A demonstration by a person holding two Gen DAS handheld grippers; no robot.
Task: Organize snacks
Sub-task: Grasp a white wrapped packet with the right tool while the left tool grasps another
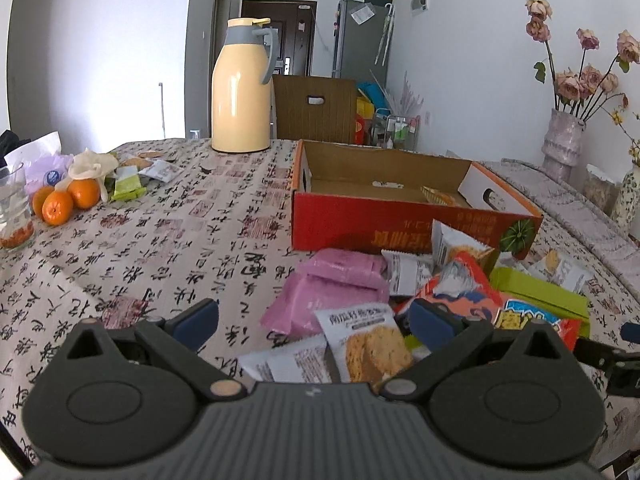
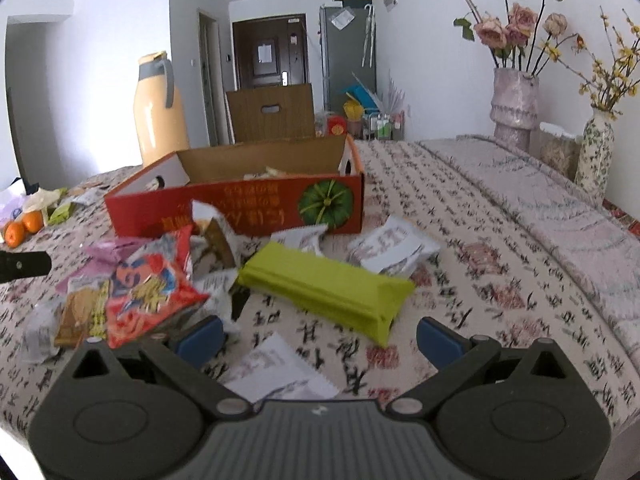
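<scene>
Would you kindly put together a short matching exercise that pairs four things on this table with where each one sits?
Things:
1. Cream thermos jug with grey handle
2. Long lime-green snack packet
3. Three oranges
4. Red open-topped cardboard box

Places:
A. Beside a drinking glass at the table's left edge
B. Lying flat ahead of the open right gripper
C. Just behind the snack pile
D. Upright at the far edge of the table

Pairs: 1-D, 2-B, 3-A, 4-C
</scene>
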